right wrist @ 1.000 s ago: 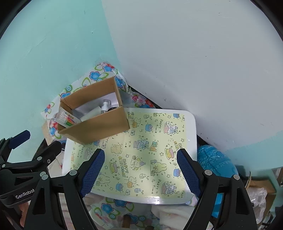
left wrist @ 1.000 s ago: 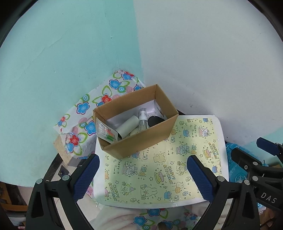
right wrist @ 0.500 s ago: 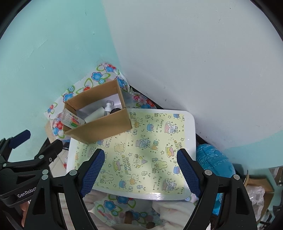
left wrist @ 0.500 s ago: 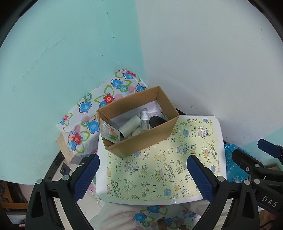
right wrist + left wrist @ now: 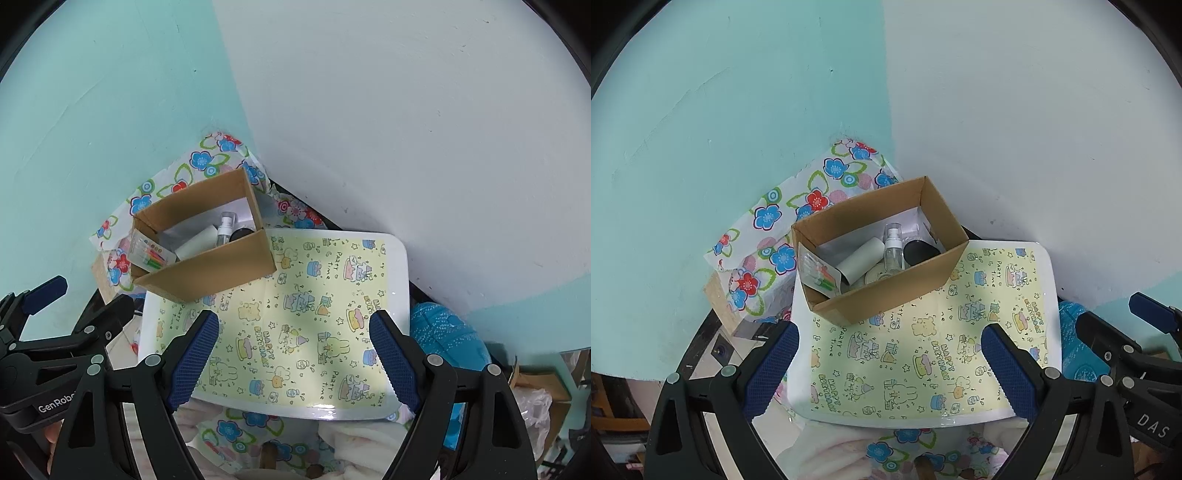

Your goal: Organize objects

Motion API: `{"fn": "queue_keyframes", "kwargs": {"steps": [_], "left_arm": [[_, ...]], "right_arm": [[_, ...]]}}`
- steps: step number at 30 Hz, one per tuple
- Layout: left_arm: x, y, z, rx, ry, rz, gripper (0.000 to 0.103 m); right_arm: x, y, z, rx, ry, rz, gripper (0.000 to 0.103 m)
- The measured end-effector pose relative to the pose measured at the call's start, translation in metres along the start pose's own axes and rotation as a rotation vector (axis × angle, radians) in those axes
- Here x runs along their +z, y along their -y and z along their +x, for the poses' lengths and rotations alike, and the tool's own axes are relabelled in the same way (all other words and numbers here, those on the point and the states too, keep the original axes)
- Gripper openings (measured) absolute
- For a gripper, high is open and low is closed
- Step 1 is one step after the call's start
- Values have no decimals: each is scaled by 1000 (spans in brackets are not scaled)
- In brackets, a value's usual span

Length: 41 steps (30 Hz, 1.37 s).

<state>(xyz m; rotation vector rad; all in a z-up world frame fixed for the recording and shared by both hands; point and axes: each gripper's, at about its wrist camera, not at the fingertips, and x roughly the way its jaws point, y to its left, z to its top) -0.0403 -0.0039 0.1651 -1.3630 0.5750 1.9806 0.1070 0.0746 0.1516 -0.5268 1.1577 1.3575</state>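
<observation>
A brown cardboard box [image 5: 886,291] [image 5: 214,266] stands at the far left of a small white table [image 5: 1049,280] [image 5: 400,266] covered with a yellow birthday-print sheet. In the box are a clear spray bottle [image 5: 893,251], a white roll [image 5: 860,260], a black round item [image 5: 919,253] and a pack of coloured sticks [image 5: 820,271]. My left gripper [image 5: 890,373] is open and empty, held high above the table's near side. My right gripper [image 5: 293,360] is also open and empty above the table.
A floral cloth [image 5: 775,236] lies behind and left of the box against the teal wall. A blue object [image 5: 447,336] sits to the right of the table. More floral cloth and pale fabric [image 5: 258,428] lie below the near edge.
Both grippers have pulled back and up from the table, so the table and box look smaller and farther. Both stay open and empty.
</observation>
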Motion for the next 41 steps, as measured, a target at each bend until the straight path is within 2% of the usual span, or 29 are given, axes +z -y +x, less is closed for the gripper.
{"fn": "queue_keyframes", "kwargs": {"steps": [41], "left_arm": [[3,-2,13,-20,-18,0,98]], "right_arm": [[7,0,14,-11,-15,-8,85]]}}
